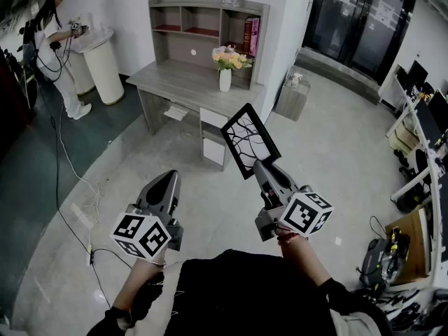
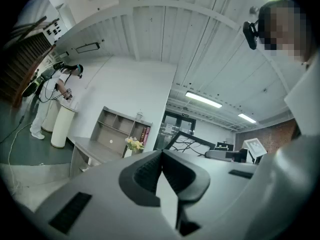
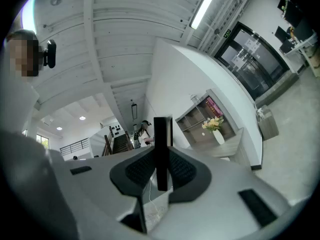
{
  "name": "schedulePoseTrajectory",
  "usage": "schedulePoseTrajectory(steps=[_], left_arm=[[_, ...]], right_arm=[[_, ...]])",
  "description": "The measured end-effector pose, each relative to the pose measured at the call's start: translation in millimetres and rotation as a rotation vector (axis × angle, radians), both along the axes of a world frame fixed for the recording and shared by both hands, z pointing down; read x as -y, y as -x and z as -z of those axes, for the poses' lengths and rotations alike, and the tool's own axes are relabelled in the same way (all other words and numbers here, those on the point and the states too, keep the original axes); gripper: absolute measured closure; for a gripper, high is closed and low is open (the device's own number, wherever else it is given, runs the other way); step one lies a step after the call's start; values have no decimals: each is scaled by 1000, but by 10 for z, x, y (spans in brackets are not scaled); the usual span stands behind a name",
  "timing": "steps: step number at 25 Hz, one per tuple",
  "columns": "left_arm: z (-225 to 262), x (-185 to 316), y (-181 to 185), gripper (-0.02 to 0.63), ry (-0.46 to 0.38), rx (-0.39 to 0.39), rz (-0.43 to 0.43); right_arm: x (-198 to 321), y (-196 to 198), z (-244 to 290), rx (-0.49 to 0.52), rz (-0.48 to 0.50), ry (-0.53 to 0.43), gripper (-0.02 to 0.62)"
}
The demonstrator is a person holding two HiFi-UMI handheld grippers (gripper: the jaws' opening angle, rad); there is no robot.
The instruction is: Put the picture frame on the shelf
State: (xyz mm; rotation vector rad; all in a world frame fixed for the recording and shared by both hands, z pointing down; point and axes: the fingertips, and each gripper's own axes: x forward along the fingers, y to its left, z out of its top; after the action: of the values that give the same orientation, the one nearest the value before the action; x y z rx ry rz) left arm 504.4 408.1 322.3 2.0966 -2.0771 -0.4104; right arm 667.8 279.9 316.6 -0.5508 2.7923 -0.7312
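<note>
A black picture frame (image 1: 250,140) with a branch drawing is held up in the air, clamped by its lower edge in my right gripper (image 1: 263,168). In the right gripper view the frame (image 3: 162,151) shows edge-on, pressed between the two pads. My left gripper (image 1: 165,187) is shut with nothing in it; its pads meet at the tip (image 2: 161,156). The shelf (image 1: 207,30) is a grey hutch on a desk (image 1: 178,84) against the far wall, some way ahead of both grippers. The frame (image 2: 192,144) also shows in the left gripper view, to the right.
A white vase of flowers (image 1: 226,66) stands on the desk under the shelf, and red books (image 1: 250,36) fill its right compartment. A person (image 1: 54,44) works at a white pedestal at far left. A cable (image 1: 66,159) runs over the floor. A small bin (image 1: 292,95) stands by the wall.
</note>
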Motion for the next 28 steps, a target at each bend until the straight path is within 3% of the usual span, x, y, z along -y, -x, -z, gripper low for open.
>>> schedulePoseTrajectory(steps=[12, 20, 28], left_arm=[[24, -33, 11, 594, -2, -15, 9], [55, -162, 2, 594, 6, -20, 49], [-259, -485, 730, 594, 25, -42, 57]], right_arm=[[-6, 31, 7, -14, 14, 7, 519], [-18, 13, 54, 47, 29, 103, 518], [-372, 807, -326, -15, 53, 114, 517]])
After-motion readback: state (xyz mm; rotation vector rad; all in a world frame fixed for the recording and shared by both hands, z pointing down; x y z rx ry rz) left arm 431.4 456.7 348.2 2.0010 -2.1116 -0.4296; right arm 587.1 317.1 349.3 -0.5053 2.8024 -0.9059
